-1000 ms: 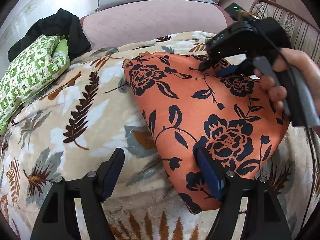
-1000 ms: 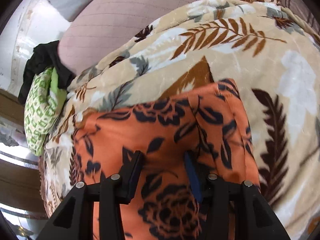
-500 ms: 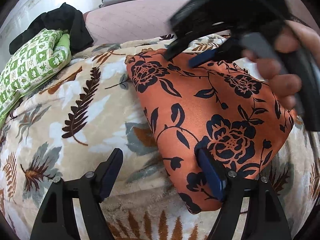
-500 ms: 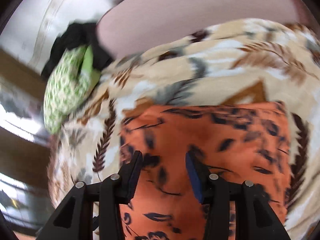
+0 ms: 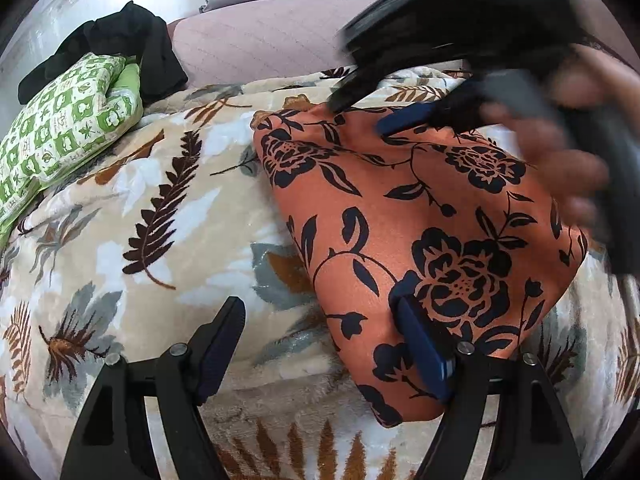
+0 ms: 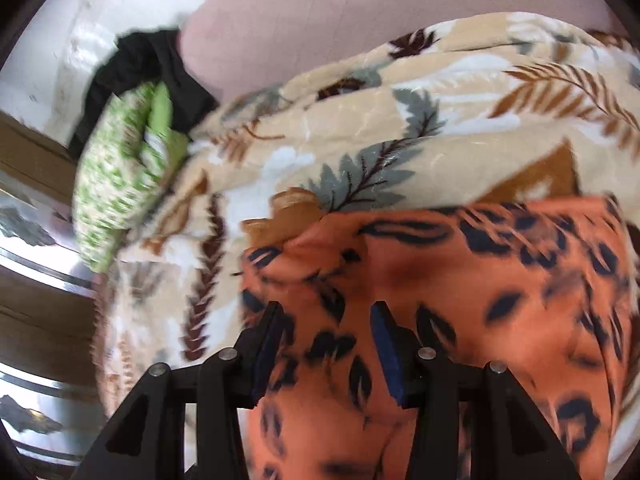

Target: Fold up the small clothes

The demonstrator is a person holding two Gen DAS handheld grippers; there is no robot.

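1. Left wrist view: the orange cloth [image 5: 420, 236], printed with black flowers, is seen lying folded on a leaf-patterned blanket [image 5: 168, 216], to the right of centre; its near corner is reached by the right finger of the left gripper [image 5: 320, 344], whose blue pad is laid against the fabric; the left finger is set well apart, over bare blanket; the jaws are spread wide and nothing is clamped between them.

2. In the same view the right gripper [image 5: 368, 110] is seen blurred at the upper right, held in a hand [image 5: 560, 152]; its fingertips are placed at the far edge of the cloth; a gap is shown between the black upper finger and the blue-padded lower one, and no fabric is seen pinched; a green checked cushion [image 5: 68, 128] is found at the far left with a black garment [image 5: 128, 48] draped behind it; a pink seat [image 5: 260, 40] is seen beyond the blanket.

3. Right wrist view: the frame is blurred; the right gripper [image 6: 326, 320] is held over the cloth [image 6: 480, 300] near its far left corner; its jaws are parted with only a moderate gap, and the fabric is seen below them, not gripped; the blanket [image 6: 400, 120] is spread beyond, with the cushion [image 6: 120, 176] and the garment [image 6: 136, 68] at the far left.
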